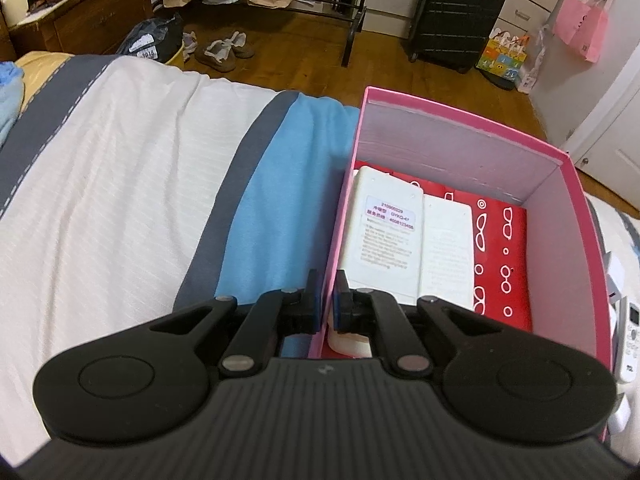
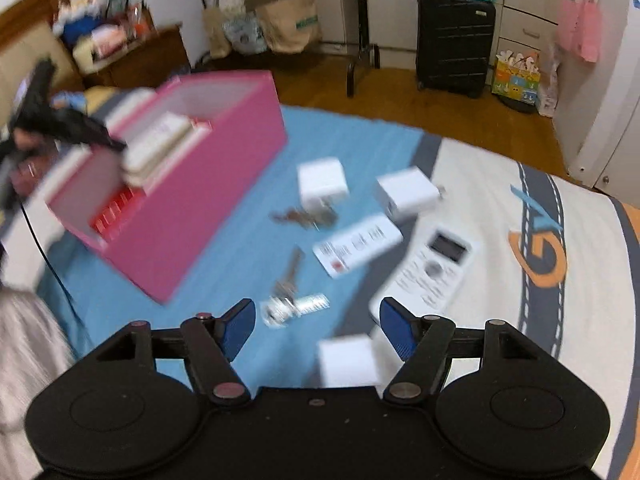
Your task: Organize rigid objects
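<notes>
the left gripper (image 1: 327, 296) is clamped on the near wall of the open pink cardboard box (image 1: 460, 128), one finger outside and one inside, so the box is steadied on the blue bed cover (image 1: 276, 216). inside it, two white flat plastic remotes (image 1: 384, 236) are laid face down on a red paper sheet printed with white glasses (image 1: 500, 248).

the right gripper (image 2: 318, 326) is held with its fingers wide apart and nothing between them, above the loose items beside the box. a small white cube-shaped plug block (image 2: 347, 362) is seen just under the open fingers, blurred. farther out lie two more white cube chargers (image 2: 322, 182), a white air-conditioner remote with a dark screen (image 2: 430, 272), a white printed card (image 2: 358, 246) and a bunch of metal keys (image 2: 286, 300).

the cube is judged light, stiff and smooth-sided, so it could slip; it is best taken across two flat opposite faces, squarely. the thin box wall is likely to flex if pulled hard.
</notes>
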`<state>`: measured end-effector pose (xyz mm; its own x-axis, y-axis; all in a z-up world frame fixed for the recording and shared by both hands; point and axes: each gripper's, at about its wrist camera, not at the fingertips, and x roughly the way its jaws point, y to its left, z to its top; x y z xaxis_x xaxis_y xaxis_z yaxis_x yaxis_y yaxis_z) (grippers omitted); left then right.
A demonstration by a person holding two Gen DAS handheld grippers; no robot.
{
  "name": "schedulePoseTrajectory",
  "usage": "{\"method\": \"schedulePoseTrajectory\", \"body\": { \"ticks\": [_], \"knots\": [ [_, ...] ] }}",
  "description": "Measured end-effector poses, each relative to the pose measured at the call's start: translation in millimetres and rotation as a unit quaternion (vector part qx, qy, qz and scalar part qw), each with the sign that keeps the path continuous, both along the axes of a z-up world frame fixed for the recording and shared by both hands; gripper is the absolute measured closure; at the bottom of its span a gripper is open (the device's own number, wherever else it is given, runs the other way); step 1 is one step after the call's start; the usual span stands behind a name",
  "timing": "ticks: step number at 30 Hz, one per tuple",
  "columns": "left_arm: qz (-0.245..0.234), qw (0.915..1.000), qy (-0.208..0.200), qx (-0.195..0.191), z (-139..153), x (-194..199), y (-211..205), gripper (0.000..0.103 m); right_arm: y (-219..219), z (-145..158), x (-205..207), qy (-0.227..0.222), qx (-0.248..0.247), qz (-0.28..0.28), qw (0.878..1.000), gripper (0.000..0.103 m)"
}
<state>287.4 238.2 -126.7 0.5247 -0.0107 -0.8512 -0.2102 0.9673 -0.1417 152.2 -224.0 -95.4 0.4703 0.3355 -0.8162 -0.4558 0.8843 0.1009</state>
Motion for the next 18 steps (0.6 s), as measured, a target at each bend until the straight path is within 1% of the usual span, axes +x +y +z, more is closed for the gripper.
{"method": "schedulePoseTrajectory", "body": {
  "ticks": [2, 3, 5, 7, 8, 10, 11, 12, 14, 18],
  "knots": [
    [0.001, 1.0000, 0.001, 0.003, 0.5, 0.5, -0.8, 0.098, -2.0, -18.7, -1.0, 0.006, -0.034, 0.014, 0.999, 0.029],
    [0.002, 1.0000, 0.002, 0.004, 0.7, 0.7, -1.0, 0.098, -1.5, -28.8, 0.3, 0.015, -0.042, 0.020, 0.999, 0.030],
    [0.003, 1.0000, 0.003, 0.005, 0.9, 1.5, -1.1, 0.098, -7.3, -43.8, 3.1, 0.034, -0.039, 0.021, 0.998, 0.030],
    [0.003, 1.0000, 0.004, 0.008, 0.8, 2.3, -1.6, 0.098, -9.3, -58.0, 10.7, 0.065, -0.022, 0.017, 0.998, 0.030],
    [0.003, 0.9999, 0.004, 0.009, 0.9, 2.5, -2.2, 0.098, -8.9, -64.9, 13.6, 0.076, -0.018, 0.023, 0.997, 0.033],
    [0.003, 0.9999, 0.004, 0.009, 0.9, 2.6, -3.2, 0.098, -5.6, -74.4, 17.2, 0.074, -0.028, 0.022, 0.997, 0.036],
    [0.004, 0.9999, 0.004, 0.009, 0.9, 2.8, -3.2, 0.098, -4.3, -75.7, 17.7, 0.067, -0.025, 0.018, 0.997, 0.040],
    [0.004, 1.0000, 0.004, 0.008, 1.1, 3.0, -3.2, 0.098, -2.1, -74.3, 16.7, 0.056, -0.025, 0.018, 0.998, 0.053],
    [0.004, 1.0000, 0.004, 0.007, 0.9, 2.8, -3.6, 0.098, 1.8, -69.2, 14.2, 0.047, -0.028, 0.019, 0.998, 0.054],
    [0.005, 1.0000, 0.003, 0.004, 1.5, 2.1, -4.8, 0.098, 4.0, -62.7, 6.9, 0.047, -0.026, -0.014, 0.998, 0.054]
  ]
}}
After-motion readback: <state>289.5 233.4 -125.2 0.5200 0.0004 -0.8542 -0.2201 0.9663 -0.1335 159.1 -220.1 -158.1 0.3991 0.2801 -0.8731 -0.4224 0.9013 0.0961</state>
